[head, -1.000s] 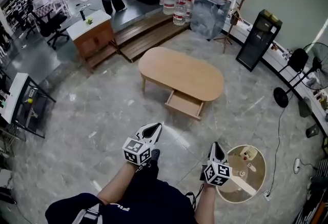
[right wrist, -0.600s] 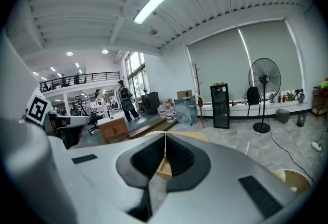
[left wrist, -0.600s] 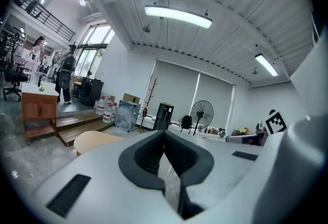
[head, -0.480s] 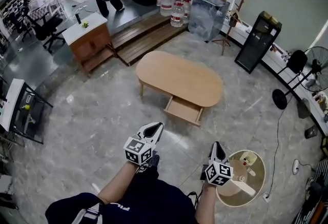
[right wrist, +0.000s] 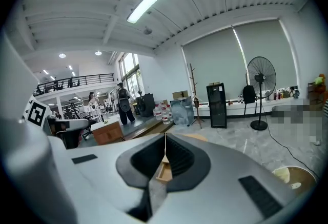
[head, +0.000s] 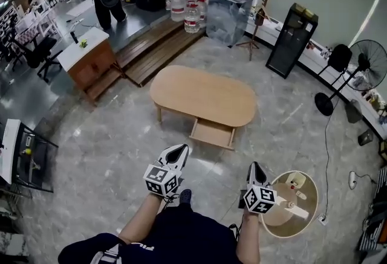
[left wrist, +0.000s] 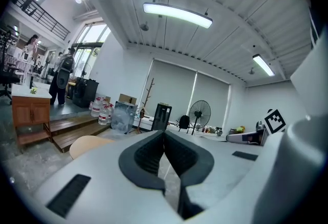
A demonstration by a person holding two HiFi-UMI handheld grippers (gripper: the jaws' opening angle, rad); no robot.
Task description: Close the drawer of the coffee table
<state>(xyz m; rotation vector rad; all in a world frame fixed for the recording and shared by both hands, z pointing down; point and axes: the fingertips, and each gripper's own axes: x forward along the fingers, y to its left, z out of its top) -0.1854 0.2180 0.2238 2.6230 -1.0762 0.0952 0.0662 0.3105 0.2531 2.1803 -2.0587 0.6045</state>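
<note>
A: Where does the coffee table (head: 205, 95) stand?

B: In the middle of the grey stone floor (head: 109, 148), in front of the person and well apart from both grippers. It is oval, with a light wooden top.

A: And the drawer (head: 211, 134)?

B: It is open. It sticks out from under the long edge of the top, on the side that faces the person.

A: What does the left gripper (head: 181, 147) do?

B: It is held low above the person's knee and points toward the table. Its jaws are pressed together at the tips and hold nothing.

A: And the right gripper (head: 255, 165)?

B: The same: the jaws meet at the tips, with nothing between them. In its own view the open drawer shows through the gap behind the tips. A round wooden side table (head: 309, 225) is just beside this gripper, on its right.
</note>
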